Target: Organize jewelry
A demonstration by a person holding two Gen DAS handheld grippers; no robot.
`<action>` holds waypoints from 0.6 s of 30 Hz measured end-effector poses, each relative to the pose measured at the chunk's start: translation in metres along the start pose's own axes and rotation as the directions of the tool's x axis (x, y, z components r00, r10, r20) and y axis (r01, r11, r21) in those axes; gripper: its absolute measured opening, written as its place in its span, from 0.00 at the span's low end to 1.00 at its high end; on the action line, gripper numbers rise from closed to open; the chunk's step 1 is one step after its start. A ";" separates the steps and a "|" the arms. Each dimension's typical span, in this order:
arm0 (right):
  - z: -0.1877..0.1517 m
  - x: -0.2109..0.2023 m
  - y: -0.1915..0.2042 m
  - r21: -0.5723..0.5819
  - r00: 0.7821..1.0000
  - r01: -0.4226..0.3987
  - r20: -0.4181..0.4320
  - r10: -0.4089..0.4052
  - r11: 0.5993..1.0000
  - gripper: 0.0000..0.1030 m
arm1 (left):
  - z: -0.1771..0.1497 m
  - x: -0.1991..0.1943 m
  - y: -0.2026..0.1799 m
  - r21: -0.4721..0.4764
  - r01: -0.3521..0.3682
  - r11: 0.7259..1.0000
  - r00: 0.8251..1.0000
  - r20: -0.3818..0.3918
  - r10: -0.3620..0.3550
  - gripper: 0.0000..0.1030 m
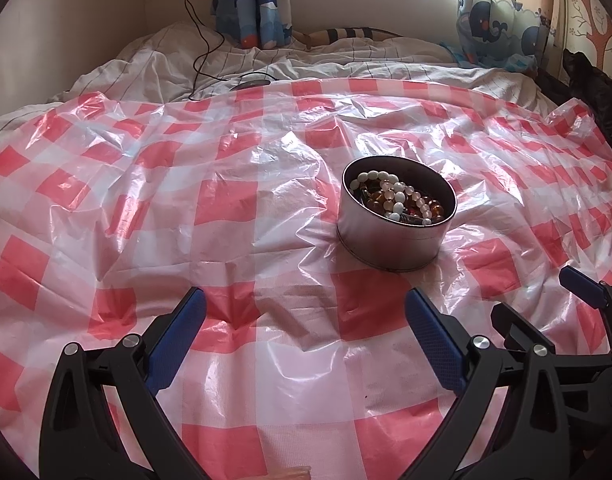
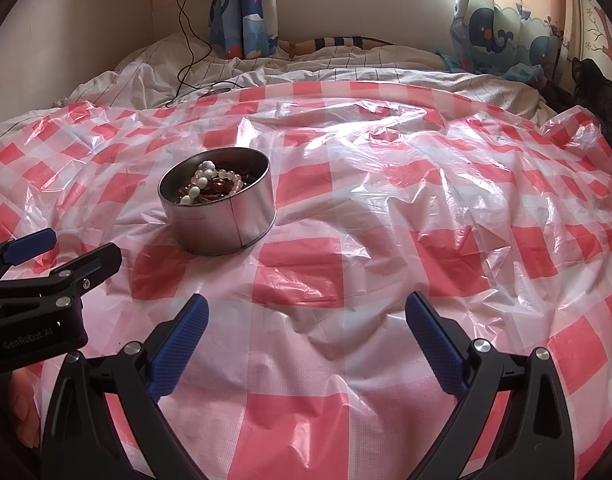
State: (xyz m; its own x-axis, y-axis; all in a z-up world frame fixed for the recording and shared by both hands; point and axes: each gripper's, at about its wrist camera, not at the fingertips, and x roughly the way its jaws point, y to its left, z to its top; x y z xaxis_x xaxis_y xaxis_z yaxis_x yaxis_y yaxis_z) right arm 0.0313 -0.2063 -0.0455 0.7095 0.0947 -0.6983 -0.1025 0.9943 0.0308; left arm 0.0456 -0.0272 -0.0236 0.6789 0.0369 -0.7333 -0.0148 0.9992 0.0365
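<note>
A round metal tin [image 1: 389, 240] stands on a red-and-white checked plastic sheet [image 1: 226, 208] spread over a bed. It holds a tangle of bead jewelry [image 1: 401, 198]: white, pink and amber beads. The tin also shows in the right wrist view [image 2: 226, 224], with the beads [image 2: 212, 184] inside. My left gripper [image 1: 306, 300] is open and empty, a little short of the tin and to its left. My right gripper [image 2: 306, 304] is open and empty, to the right of the tin. Each gripper shows at the edge of the other's view [image 1: 545, 300], [image 2: 66, 252].
A white striped duvet [image 1: 306, 64] lies behind the sheet. A black charging cable [image 1: 198, 52] runs from a wall socket down onto the bed. Whale-print curtains [image 1: 501, 20] hang at the window. A dark garment [image 1: 597, 92] lies at the right edge.
</note>
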 end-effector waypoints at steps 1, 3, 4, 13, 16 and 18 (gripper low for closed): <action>0.000 0.000 0.000 0.000 1.000 0.000 0.000 0.000 1.000 0.92 | 0.000 0.000 0.000 0.000 0.001 1.000 1.000 0.000 -0.001 0.93; 0.000 0.000 0.000 0.000 1.000 0.000 -0.001 0.000 1.000 0.92 | 0.000 0.000 0.000 0.000 0.000 1.000 1.000 0.000 0.000 0.93; -0.001 0.000 0.000 0.000 1.000 0.000 -0.002 0.000 1.000 0.92 | 0.000 0.000 0.000 0.000 0.000 1.000 1.000 -0.001 0.000 0.93; -0.001 0.001 0.000 0.000 1.000 0.000 -0.002 0.000 1.000 0.92 | 0.000 0.000 0.000 0.000 0.001 1.000 1.000 -0.002 -0.001 0.93; -0.002 0.001 0.000 -0.001 1.000 0.000 -0.004 0.000 1.000 0.92 | 0.001 0.000 0.000 0.000 0.000 1.000 1.000 -0.003 0.000 0.93; -0.002 0.001 0.000 -0.001 1.000 -0.001 -0.004 0.001 1.000 0.92 | 0.000 0.000 0.000 -0.008 0.006 1.000 1.000 -0.006 -0.006 0.93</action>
State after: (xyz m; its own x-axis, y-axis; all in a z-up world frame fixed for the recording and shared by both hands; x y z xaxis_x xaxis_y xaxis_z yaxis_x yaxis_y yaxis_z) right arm 0.0309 -0.2063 -0.0476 0.7069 0.0956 -0.7008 -0.1038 0.9941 0.0310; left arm 0.0461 -0.0270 -0.0236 0.6746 0.0310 -0.7376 -0.0166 0.9995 0.0268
